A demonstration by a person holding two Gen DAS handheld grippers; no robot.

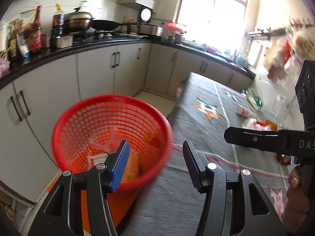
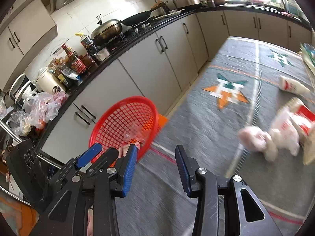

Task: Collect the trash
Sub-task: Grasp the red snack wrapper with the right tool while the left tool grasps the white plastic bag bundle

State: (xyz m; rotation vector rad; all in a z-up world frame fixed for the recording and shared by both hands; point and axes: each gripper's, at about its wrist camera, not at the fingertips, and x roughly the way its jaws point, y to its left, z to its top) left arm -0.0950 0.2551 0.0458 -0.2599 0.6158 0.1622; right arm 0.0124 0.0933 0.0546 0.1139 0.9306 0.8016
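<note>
A red mesh basket (image 1: 110,137) stands beside the table's left edge, with pale wrappers inside; it also shows in the right wrist view (image 2: 126,125). My left gripper (image 1: 156,153) is open and empty, over the basket's right rim. My right gripper (image 2: 155,157) is open and empty above the grey patterned tablecloth (image 2: 196,127). Trash lies on the cloth to the right: a blurred white and pink crumpled bag (image 2: 275,135), a red and white packet (image 2: 301,118) and a small white bottle (image 2: 291,86). The right gripper's body (image 1: 275,137) shows at the right of the left wrist view.
A black kitchen counter (image 1: 78,47) with bottles, a lidded pot (image 1: 77,20) and a wok (image 1: 106,24) runs along the wall above grey cabinets (image 1: 94,74). Plastic bags (image 2: 43,106) lie on the counter at the left. A bright window (image 1: 212,13) is at the back.
</note>
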